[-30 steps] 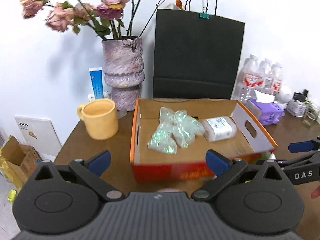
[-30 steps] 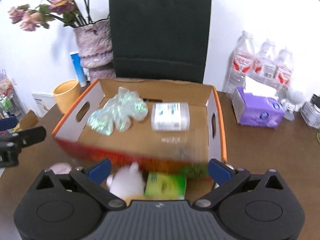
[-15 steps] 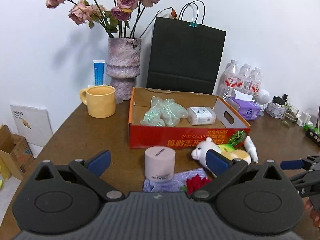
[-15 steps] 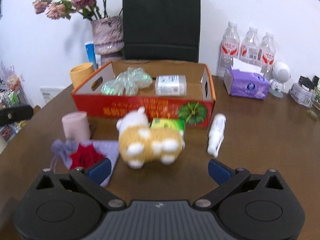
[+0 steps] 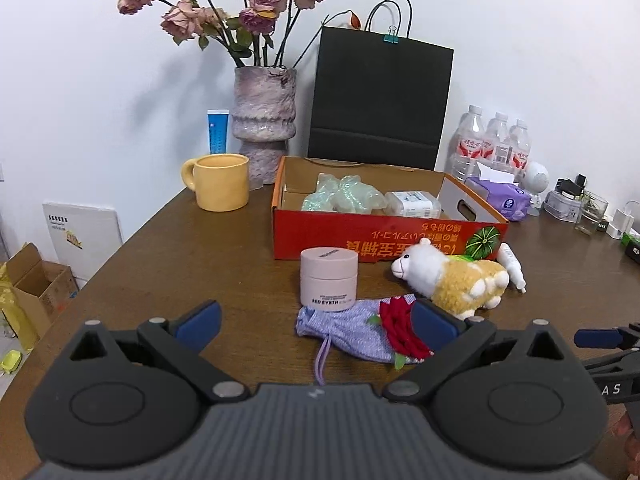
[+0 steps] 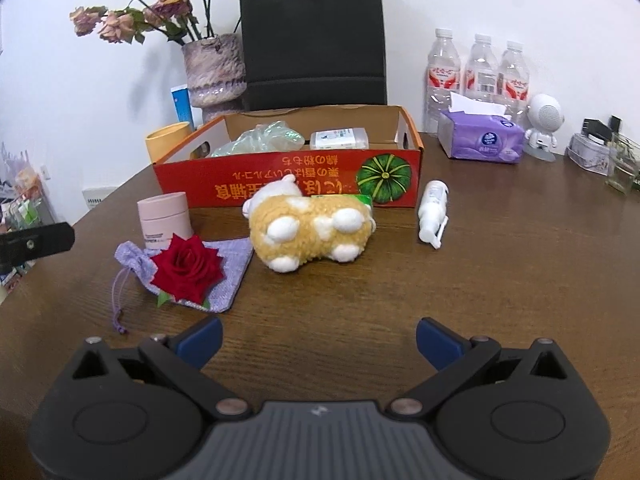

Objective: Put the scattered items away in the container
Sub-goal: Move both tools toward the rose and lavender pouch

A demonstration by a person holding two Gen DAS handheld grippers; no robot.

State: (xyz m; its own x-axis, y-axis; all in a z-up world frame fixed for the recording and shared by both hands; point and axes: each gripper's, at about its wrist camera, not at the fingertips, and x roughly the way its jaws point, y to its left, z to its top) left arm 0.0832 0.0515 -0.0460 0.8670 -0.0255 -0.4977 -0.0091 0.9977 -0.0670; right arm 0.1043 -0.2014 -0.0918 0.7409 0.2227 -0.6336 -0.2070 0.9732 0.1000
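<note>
Both the left tongs (image 5: 316, 322) and the right tongs (image 6: 318, 338) are spread wide with nothing in them, hovering over the near side of the brown surface (image 6: 500, 272). The red cardboard box (image 6: 288, 184) sits at the far side, with a crinkly plastic bag (image 6: 268, 140) and a white packet (image 6: 340, 139) in it. Scattered just in front of it: a pink jar (image 6: 164, 220), a lavender pouch (image 6: 228, 264) with a red rose (image 6: 186, 268) lying on it, a plush sheep (image 6: 308, 228) on its side, and a white spray bottle (image 6: 432, 212) to the right.

Likely home or office corner: wooden table (image 6: 500, 280), flower vase (image 5: 265, 120), water bottles (image 6: 478, 68), tissue pack (image 6: 482, 142).
</note>
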